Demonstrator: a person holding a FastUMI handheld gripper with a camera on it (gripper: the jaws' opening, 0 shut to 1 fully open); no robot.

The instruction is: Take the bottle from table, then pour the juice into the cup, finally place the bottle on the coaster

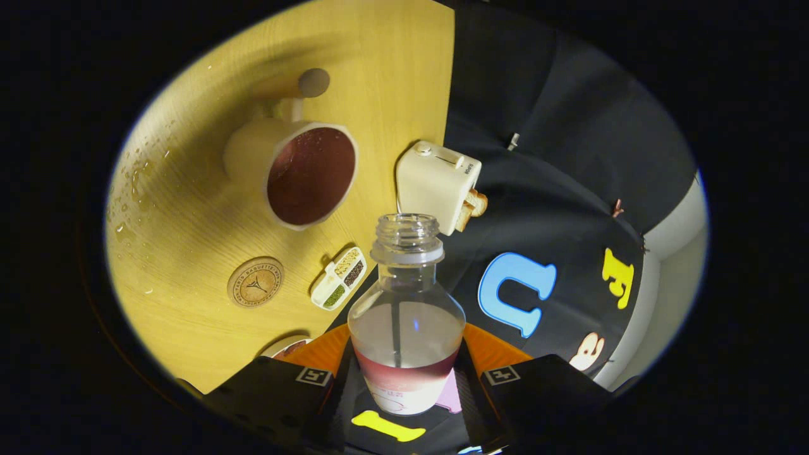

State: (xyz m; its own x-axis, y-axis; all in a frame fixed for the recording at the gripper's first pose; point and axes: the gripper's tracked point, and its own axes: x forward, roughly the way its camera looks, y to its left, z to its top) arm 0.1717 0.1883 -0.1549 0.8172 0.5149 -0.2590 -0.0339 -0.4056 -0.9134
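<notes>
A: Jaws clenched on the bottle (405, 316), one finger on each side of its lower body, at the bottom middle of the frame. No cap on the mouth. Only a little red juice left at the bottom, under a clear part.

B: And the cup (297, 172)?

A: Upper left of centre, standing on the tabletop (189, 303), already holding dark red juice almost to the rim. So, as a judgement: pouring probably finished, placing on the coaster (255, 282) not yet done.

B: Where exactly, the coaster?

A: Lower left of centre, round and flat, just beside a small divided box of grains (339, 278). Bare on top. Well apart from the bottle for now.

B: Risks from here?

A: Several. Open mouth plus a tilted carry: possible dripping onto the tabletop, where some droplets already at the far left. Wet, smooth plastic: possible slipping between the fingers if loosened too early. Coaster small and close to the grain box: easy to knock the box, or to land half off the edge and tip over. Also the full cup nearby: a careless swing past it, and a spill. White toaster (437, 186) with bread at upper centre, not in the way.
</notes>
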